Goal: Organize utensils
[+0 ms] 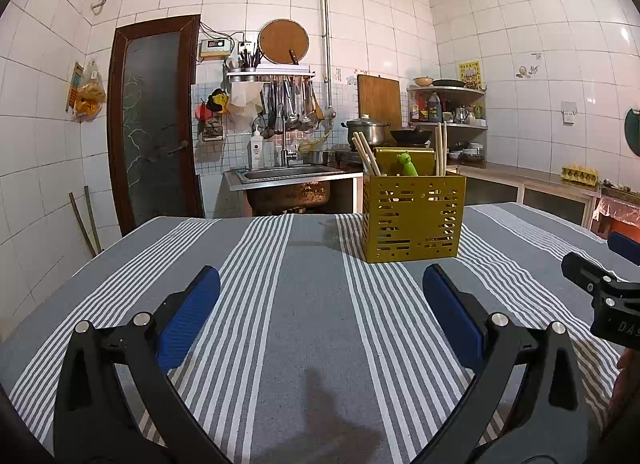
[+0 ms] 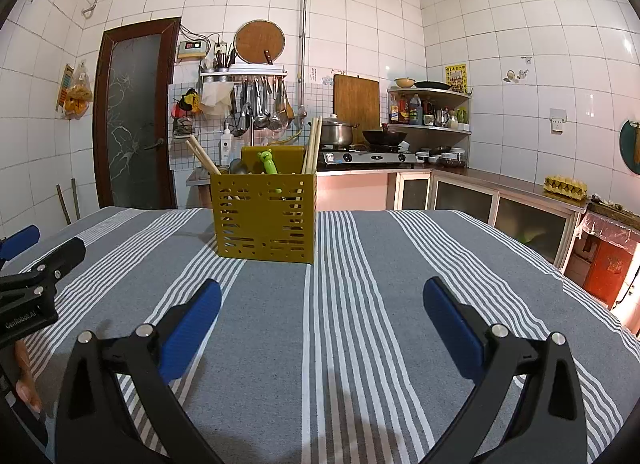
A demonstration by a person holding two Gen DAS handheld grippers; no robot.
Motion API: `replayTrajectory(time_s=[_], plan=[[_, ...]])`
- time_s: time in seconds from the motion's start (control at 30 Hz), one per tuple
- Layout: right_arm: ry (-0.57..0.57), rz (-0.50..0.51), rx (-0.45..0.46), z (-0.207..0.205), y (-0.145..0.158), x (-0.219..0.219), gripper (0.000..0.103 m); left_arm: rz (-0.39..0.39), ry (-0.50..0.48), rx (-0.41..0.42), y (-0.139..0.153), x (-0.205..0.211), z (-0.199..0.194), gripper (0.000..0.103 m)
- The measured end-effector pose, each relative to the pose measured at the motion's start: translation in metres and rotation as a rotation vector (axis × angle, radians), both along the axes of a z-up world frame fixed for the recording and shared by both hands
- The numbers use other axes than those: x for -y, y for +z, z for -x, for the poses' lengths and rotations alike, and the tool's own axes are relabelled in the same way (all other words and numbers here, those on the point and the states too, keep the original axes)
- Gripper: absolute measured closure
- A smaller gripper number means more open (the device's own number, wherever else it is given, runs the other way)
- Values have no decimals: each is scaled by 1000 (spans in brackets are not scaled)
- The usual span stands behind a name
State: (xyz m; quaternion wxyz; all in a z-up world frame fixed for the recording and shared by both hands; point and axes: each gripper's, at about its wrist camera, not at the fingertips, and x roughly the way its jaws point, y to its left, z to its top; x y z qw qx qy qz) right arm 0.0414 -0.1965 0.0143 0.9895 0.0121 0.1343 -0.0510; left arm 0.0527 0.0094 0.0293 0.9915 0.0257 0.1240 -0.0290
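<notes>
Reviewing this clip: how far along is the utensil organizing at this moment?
Looks finished or nearly so. Done: wooden chopsticks, a green animal-topped utensil and a dark spoon stand in the yellow perforated holder. In hand: nothing; the left claw and right claw are both open and empty. Left: no loose utensils show on the striped tablecloth.

Brightness: both views evenly and warmly lit, no dim zones.
Glare: specular spots seen on the tiled wall (image 1: 626, 38) at upper right.
Shadows: a soft dark patch cast on the striped tablecloth (image 2: 332, 396) at lower centre.
Distortion: straight tile lines bowed near frame edges; corners vignetted black.
Focus: sharp throughout.
</notes>
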Motion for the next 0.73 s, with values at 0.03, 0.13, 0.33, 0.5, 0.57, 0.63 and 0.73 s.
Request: replayTrajectory(time_s=[0.03,0.13,0.33,0.5,0.57,0.63,0.73], plan=[[0,-1,0,0,0,0,4,0,0,0,0,0,0,5],[0,-1,0,0,0,0,4,0,1,0,0,0,0,5],[0,6,-1,0,0,0,4,-8,2,9,1,1,0,5],[-1,9,1,1,-1,1,4,-10,3,9,1,3,0,5],[-1,8,1,1,-1,0,4,-8,3,7,1,3,0,5],[-1,6,0,1,-1,1,4,-6,2,6,1,3,0,5],[0,8,-3,0,-1,1,4,-9,2,7,1,3,1,5]])
